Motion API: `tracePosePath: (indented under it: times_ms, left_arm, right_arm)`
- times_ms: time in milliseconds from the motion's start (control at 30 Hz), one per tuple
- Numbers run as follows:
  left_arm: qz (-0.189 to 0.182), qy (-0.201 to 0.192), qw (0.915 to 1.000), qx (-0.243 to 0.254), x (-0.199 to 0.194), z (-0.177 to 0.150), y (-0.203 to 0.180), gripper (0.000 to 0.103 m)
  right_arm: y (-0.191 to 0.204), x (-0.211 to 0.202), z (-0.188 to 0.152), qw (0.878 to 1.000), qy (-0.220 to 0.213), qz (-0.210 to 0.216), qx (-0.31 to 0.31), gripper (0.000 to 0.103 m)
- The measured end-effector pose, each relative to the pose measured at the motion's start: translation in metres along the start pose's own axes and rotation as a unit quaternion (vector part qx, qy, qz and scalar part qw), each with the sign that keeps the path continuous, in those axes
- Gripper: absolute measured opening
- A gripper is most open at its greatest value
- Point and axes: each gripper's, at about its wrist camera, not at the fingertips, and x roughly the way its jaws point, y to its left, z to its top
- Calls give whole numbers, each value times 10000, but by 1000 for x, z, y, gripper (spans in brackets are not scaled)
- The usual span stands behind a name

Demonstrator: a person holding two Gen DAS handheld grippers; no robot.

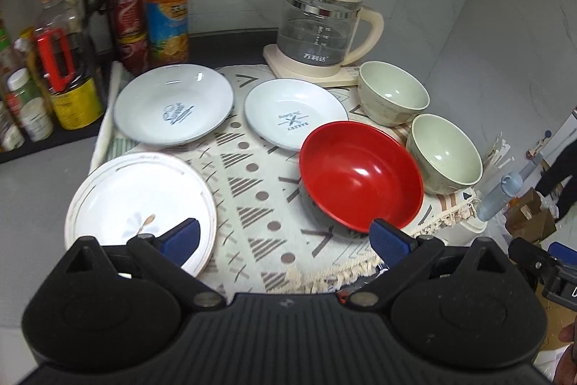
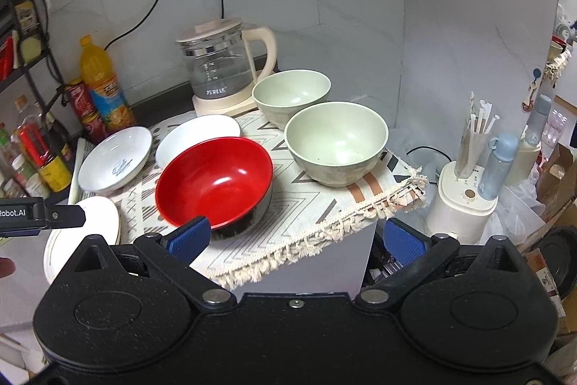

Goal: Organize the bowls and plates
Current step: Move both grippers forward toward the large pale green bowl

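cloth (image 1: 252, 204) covers the counter, likely to keep the dishes from sliding. on it we see a stack of white plates (image 1: 140, 201) front-left, two blue-rimmed plates (image 1: 173, 103) (image 1: 294, 112) behind, red bowl (image 2: 216, 179) front-centre, two green bowls (image 2: 337, 141) (image 2: 290, 92) to its right, all apart, nothing nested yet. kettle (image 2: 223, 67) at the back. left gripper (image 1: 285, 237) and right gripper (image 2: 295, 240) hover with jaws spread, empty, short of the front edge, probably lining up a first pick.
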Motion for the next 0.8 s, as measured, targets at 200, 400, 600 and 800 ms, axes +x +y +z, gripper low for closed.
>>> tracePosePath:
  times_ms: [200,400,600,800]
  left_arm:
    - [-230,158,9992,283,25,20,-4,100]
    - [-457,310,9970,541,46,35,-17,97]
    - [-712,471,9950,523,67,45,-34,93]
    - [-800,503,9935,642,90,58,-57,89]
  right_arm:
    - [1,17,10,9996,34,-200,177,102]
    - [0,33,14,9981,142,-405,434,102]
    - [-9,48,16,9960,313,-667,513,89]
    - [-28,64,22,9945,360,-632,752,87]
